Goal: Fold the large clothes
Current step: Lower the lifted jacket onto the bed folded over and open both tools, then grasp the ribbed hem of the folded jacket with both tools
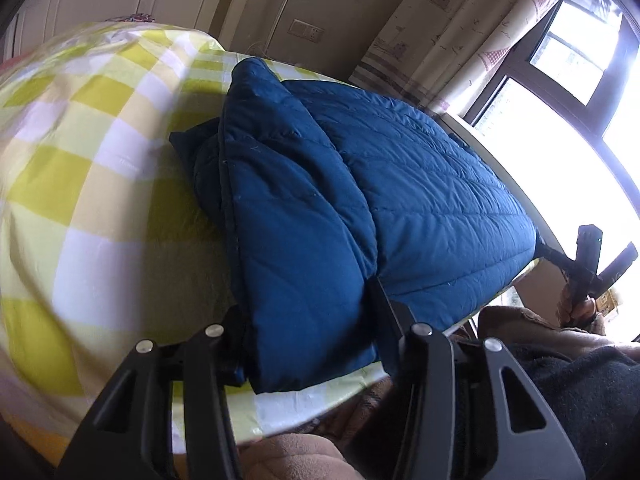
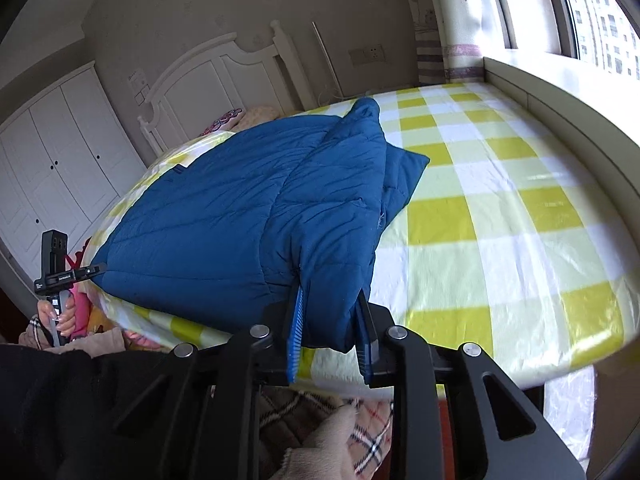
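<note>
Left wrist view first: we see the blue quilted jacket (image 1: 360,200) lying folded on the bed, its near hem right at the mattress edge, and our left gripper (image 1: 308,320) has its fingers closed onto a thick fold of that hem, fabric bulging between them. Off to the right, at the jacket's far corner, our right gripper (image 1: 560,256) reaches in from beside the bright window (image 1: 580,60).

From the right wrist camera, the right gripper (image 2: 330,328) is clamped on the jacket's (image 2: 240,220) other near corner, blue ribbed pads (image 2: 295,344) pinching the padding from both sides. At far left the left gripper (image 2: 86,271) bites the opposite corner, a hand (image 2: 58,316) wrapped on its handle.

Room to move: the checked bedsheet (image 2: 500,220) lies wide open to the right of the jacket, all the way to the pale ledge (image 2: 560,92) under the window. Behind the jacket stands the white headboard (image 2: 224,68), with a white wardrobe (image 2: 52,160) at left and a patterned curtain (image 1: 460,20) by the window. A pillow (image 2: 256,114) sits near the headboard.

The jacket is puffy, stitched in slanted channels, slightly shiny. The sheet is smooth, yellow and white squares. Below us, plaid fabric (image 2: 360,432) and a fuzzy beige sleeve (image 2: 320,448) crowd the near edge.
</note>
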A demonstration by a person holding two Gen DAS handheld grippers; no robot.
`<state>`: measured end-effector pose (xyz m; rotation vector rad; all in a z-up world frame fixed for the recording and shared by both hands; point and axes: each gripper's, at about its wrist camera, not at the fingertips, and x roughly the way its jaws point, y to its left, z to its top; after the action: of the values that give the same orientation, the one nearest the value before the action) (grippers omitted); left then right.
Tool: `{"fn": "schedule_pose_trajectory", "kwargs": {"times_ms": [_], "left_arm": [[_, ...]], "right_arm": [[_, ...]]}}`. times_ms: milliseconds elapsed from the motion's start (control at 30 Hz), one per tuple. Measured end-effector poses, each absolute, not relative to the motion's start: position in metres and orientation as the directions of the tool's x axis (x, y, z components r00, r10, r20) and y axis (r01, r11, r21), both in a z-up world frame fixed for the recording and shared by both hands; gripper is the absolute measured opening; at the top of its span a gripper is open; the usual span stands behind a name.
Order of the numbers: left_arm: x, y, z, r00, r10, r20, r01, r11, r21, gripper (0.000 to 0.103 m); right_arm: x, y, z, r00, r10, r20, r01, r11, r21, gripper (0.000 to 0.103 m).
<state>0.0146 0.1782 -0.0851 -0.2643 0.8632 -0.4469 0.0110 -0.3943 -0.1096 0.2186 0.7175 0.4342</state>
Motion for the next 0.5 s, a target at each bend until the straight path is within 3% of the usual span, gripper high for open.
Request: {"fn": "schedule_pose_trajectory", "kwargs": {"times_ms": [67, 133, 167, 200, 233, 300, 433, 500], "left_arm": [[0.020, 0.185, -0.089, 0.559, -0.486, -0.671, 0.256, 0.872, -0.418, 0.056], [0.023, 0.186, -0.082, 0.563, -0.440, -0.699, 0.245, 0.897, -0.367, 0.076], [0.022, 0.186, -0.079, 0.573, -0.412, -0.708, 0.243, 0.911, -0.333, 0.080], [0.022, 0.186, -0.069, 0.593, -0.367, -0.717, 0.244, 0.930, -0.274, 0.085], [0.023, 0.184, -0.054, 0.626, -0.312, -0.715, 0.249, 0.949, -0.195, 0.091], [0.028, 0.179, -0.020, 0.679, -0.239, -0.694, 0.272, 0.960, -0.065, 0.100], [0.044, 0.151, 0.051, 0.783, -0.117, -0.611, 0.277, 0.945, 0.174, 0.101], [0.061, 0.135, 0.085, 0.838, -0.082, -0.539, 0.236, 0.945, 0.224, 0.101]], "right_arm": [[0.011, -0.395, -0.113, 0.661, 0.444, -0.604, -0.304, 0.895, 0.325, 0.029], [0.015, -0.397, -0.108, 0.642, 0.421, -0.641, -0.295, 0.907, 0.300, 0.038], [0.015, -0.399, -0.102, 0.639, 0.399, -0.658, -0.292, 0.917, 0.272, 0.041], [0.014, -0.400, -0.091, 0.656, 0.354, -0.666, -0.285, 0.934, 0.216, 0.053], [0.014, -0.401, -0.074, 0.688, 0.300, -0.661, -0.275, 0.950, 0.145, 0.074], [0.018, -0.398, -0.034, 0.746, 0.240, -0.621, -0.271, 0.962, 0.045, 0.090], [0.034, -0.370, 0.049, 0.833, 0.184, -0.523, -0.284, 0.952, -0.117, 0.090], [0.048, -0.346, 0.090, 0.875, 0.202, -0.440, -0.293, 0.945, -0.148, 0.092]]}}
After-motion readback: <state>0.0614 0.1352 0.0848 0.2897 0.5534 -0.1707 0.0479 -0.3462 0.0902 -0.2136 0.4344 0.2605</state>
